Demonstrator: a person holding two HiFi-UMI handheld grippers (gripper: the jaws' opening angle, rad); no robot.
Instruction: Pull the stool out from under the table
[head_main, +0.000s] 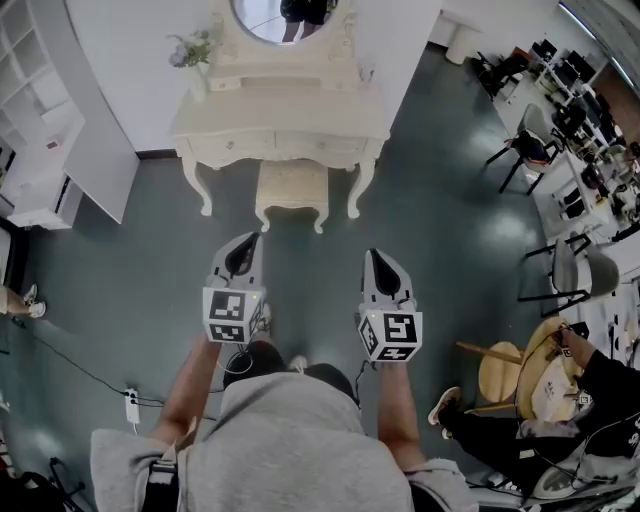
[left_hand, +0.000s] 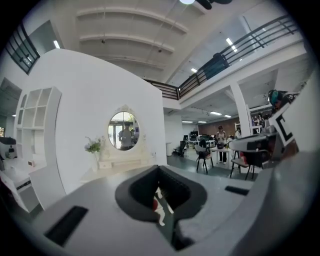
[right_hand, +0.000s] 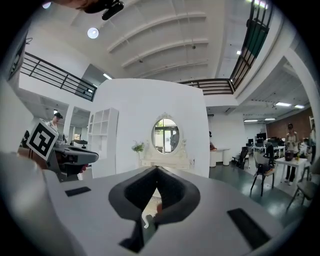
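A cream padded stool (head_main: 292, 190) stands tucked between the legs of the cream dressing table (head_main: 280, 125), straight ahead of me on the grey floor. My left gripper (head_main: 250, 240) and right gripper (head_main: 375, 256) are held side by side in front of the stool, short of it and touching nothing. Both point at it and both are shut and empty. In the left gripper view the closed left gripper (left_hand: 159, 172) faces the dressing table (left_hand: 117, 162) and its oval mirror (left_hand: 123, 131). The right gripper (right_hand: 156, 172) faces the same dressing table (right_hand: 164, 161). The jaws hide the stool in both gripper views.
A white shelf unit (head_main: 30, 110) stands at the left against a white partition. A vase of flowers (head_main: 195, 55) sits on the dressing table. Dark chairs (head_main: 525, 150) and desks fill the right. A seated person (head_main: 600, 400) and a round wooden stool (head_main: 498, 370) are at lower right. A power strip (head_main: 131, 403) lies on the floor.
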